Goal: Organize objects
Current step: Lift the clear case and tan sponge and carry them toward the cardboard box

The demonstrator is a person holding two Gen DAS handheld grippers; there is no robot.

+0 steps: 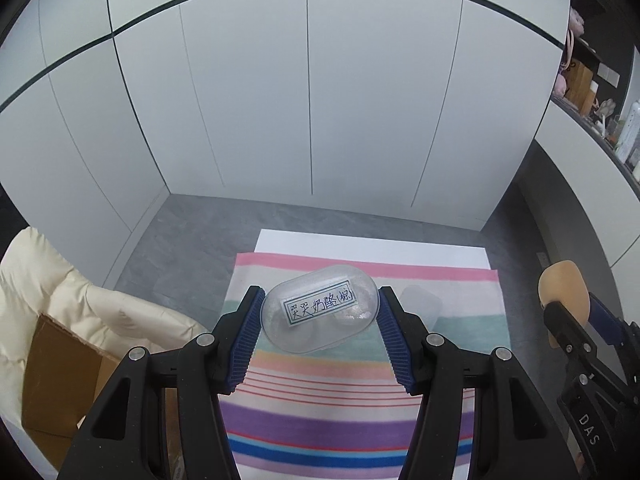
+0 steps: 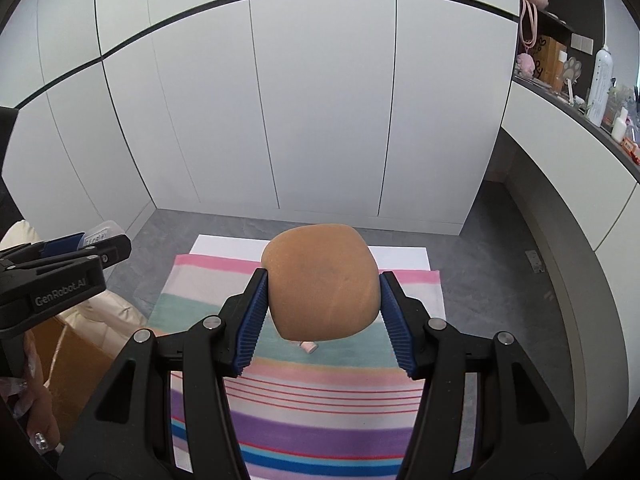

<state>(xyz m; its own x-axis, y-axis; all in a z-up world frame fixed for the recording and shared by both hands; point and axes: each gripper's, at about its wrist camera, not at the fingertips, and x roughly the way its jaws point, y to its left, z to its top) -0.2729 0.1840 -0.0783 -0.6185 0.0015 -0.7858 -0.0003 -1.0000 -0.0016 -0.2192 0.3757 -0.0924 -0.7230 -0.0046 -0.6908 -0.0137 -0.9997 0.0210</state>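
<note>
My left gripper [image 1: 319,312] is shut on a clear oval plastic box [image 1: 320,307] with a handwritten label, held above the striped cloth [image 1: 320,412]. A second clear plastic piece [image 1: 422,303] lies on the cloth just right of it. My right gripper [image 2: 323,298] is shut on a tan, rounded bread-like object [image 2: 323,284], held above the cloth [image 2: 304,408]. A small pink piece [image 2: 309,346] lies on the cloth under it. The right gripper with the tan object [image 1: 563,288] also shows at the right edge of the left wrist view. The left gripper [image 2: 86,246] shows at left in the right wrist view.
The cloth lies on a white board [image 1: 372,246] on a grey floor [image 1: 192,240] before white cabinet doors [image 1: 308,100]. A cream padded jacket [image 1: 60,296] and a cardboard box [image 1: 60,376] sit at left. A shelf with bottles [image 2: 600,84] runs along the right.
</note>
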